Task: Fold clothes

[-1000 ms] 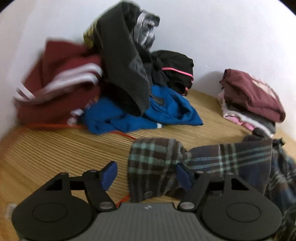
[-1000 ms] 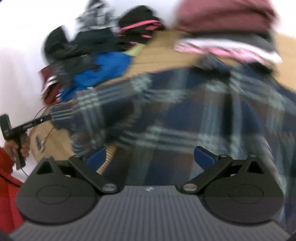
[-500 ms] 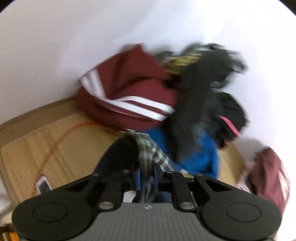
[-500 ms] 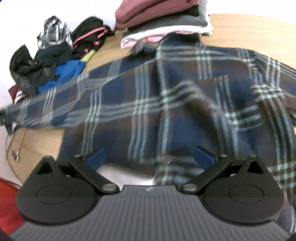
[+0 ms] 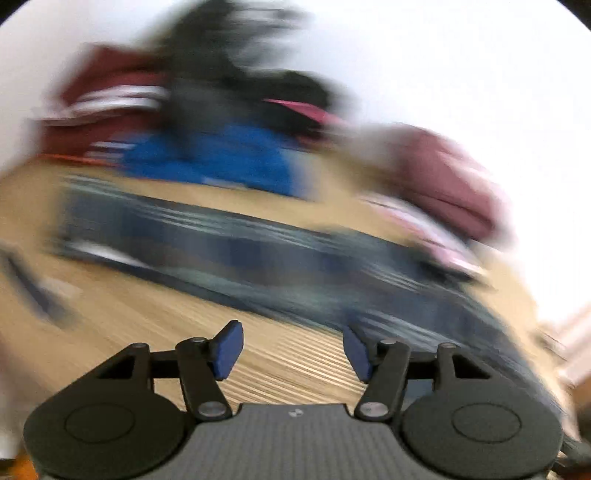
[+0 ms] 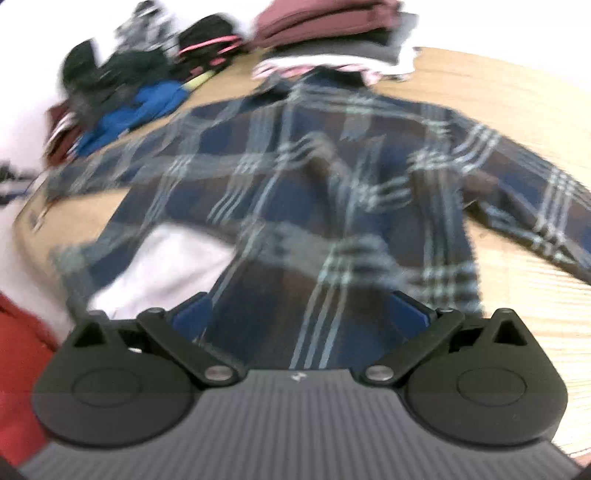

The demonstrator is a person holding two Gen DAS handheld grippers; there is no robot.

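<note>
since half a second ago the left hand-held gripper (image 5: 291, 350) has let go of the plaid sleeve it was pinching; its jaws are opening, with nothing between the blue pads, only bare table (image 5: 295, 369) under them. that sleeve now lies stretched as a blurred dark band across the middle of the left wrist view, from the left edge down toward the lower right.

the right hand-held gripper (image 6: 299, 314) hovers with its jaws spread wide over the lower hem of the plaid shirt (image 6: 332, 177); cloth shows between the pads, but they do not seem to press on it. the shirt lies spread on the table through the centre of the right wrist view, collar toward the top, one sleeve reaching to the left edge and the other to the right edge. a pale lining shows at lower left where the front has flipped.

the step looks like flattening before the first fold. it would go best if the flipped flap were smoothed first, then each sleeve pinched near the cuff and laid across the body.

beyond the collar, a folded stack (image 6: 332, 33) sits at top centre, and the unfolded pile (image 6: 122, 85) at upper left.
</note>
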